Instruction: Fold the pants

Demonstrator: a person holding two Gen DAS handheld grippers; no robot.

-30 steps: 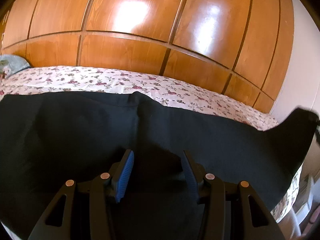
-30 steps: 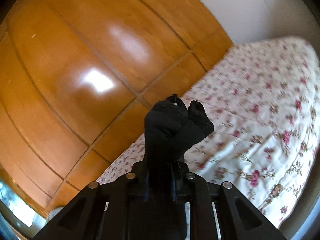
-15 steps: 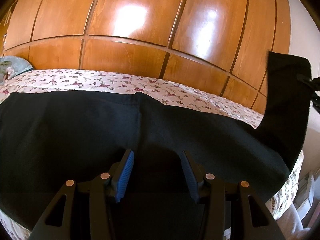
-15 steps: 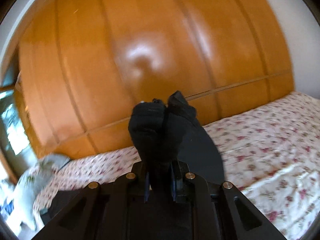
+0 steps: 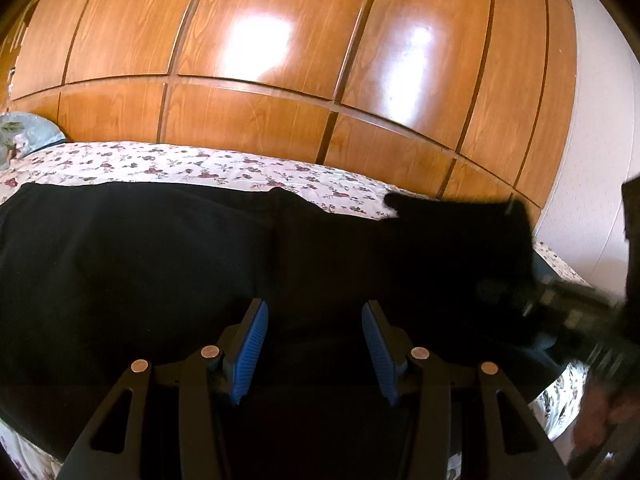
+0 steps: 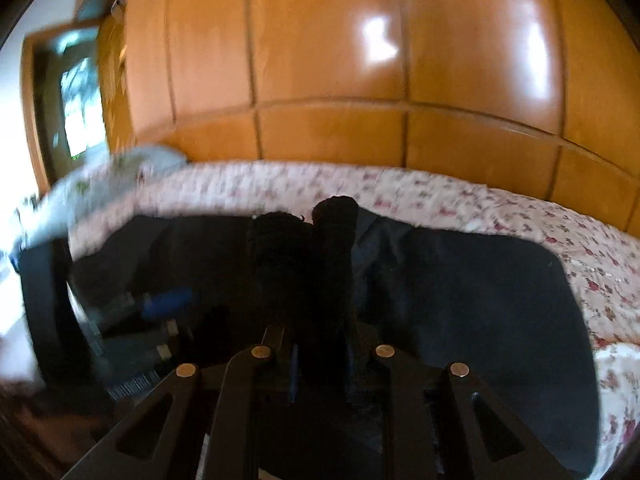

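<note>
The black pants (image 5: 140,272) lie spread on the bed (image 5: 168,164), over its flowered sheet. The left claw (image 5: 314,344) hovers low over the middle of the cloth with its blue pads (image 5: 252,344) apart – nothing is between them. The right claw (image 6: 320,364) is clamped on a bunched end of the pants (image 6: 304,252), carried over the flat part; its jaws have just been opening a little, with the cloth between them.

I think the fold is in progress. The risk – if the right claw lets go too soon, the bunched end falls in a lump and the fold is crooked. Also, the left claw pins nothing, so the lower layer may slide with the pull.
</note>
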